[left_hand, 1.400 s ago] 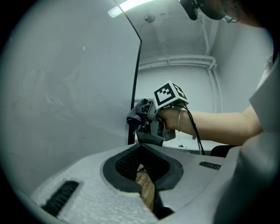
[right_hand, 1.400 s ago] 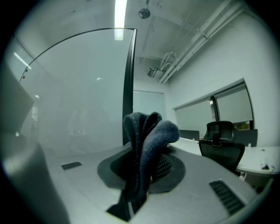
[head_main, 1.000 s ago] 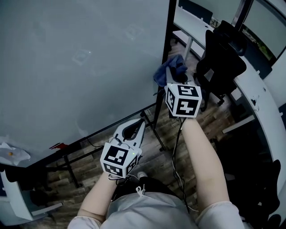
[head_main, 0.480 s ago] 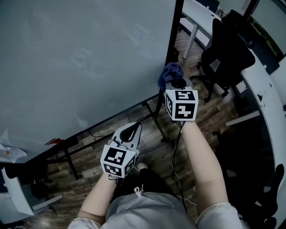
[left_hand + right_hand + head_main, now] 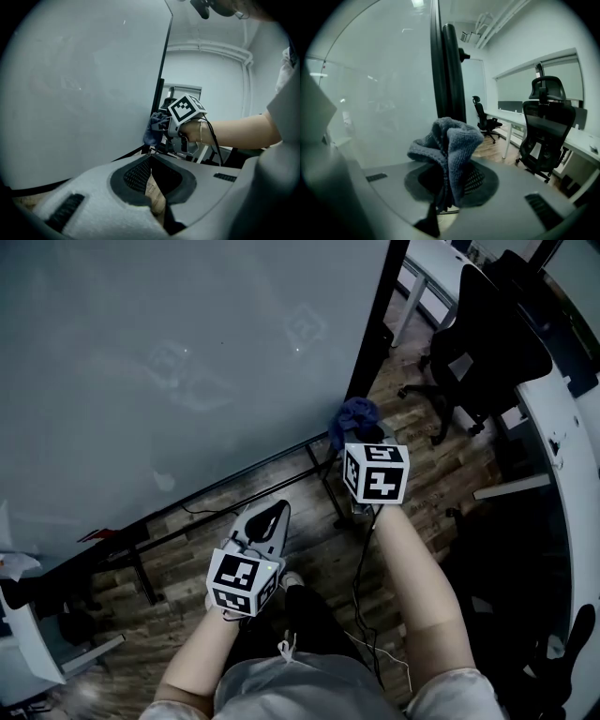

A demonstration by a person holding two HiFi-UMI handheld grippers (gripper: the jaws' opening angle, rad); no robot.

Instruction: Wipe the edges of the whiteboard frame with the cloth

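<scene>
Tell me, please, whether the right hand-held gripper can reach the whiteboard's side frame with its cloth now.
Probably yes: the right hand-held gripper, shut on the cloth, sits beside the dark frame edge, and nothing shows between them.

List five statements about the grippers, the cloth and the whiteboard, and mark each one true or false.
1. The right gripper is shut on the blue cloth. True.
2. The left gripper holds a second cloth. False: its jaws are together and hold nothing.
3. The cloth is up by the right vertical edge of the whiteboard frame. True.
4. The office chair stands left of the whiteboard. False: in the head view it is to the right of the board.
5. The whiteboard lies flat on a table. False: it stands upright above the wooden floor.
</scene>
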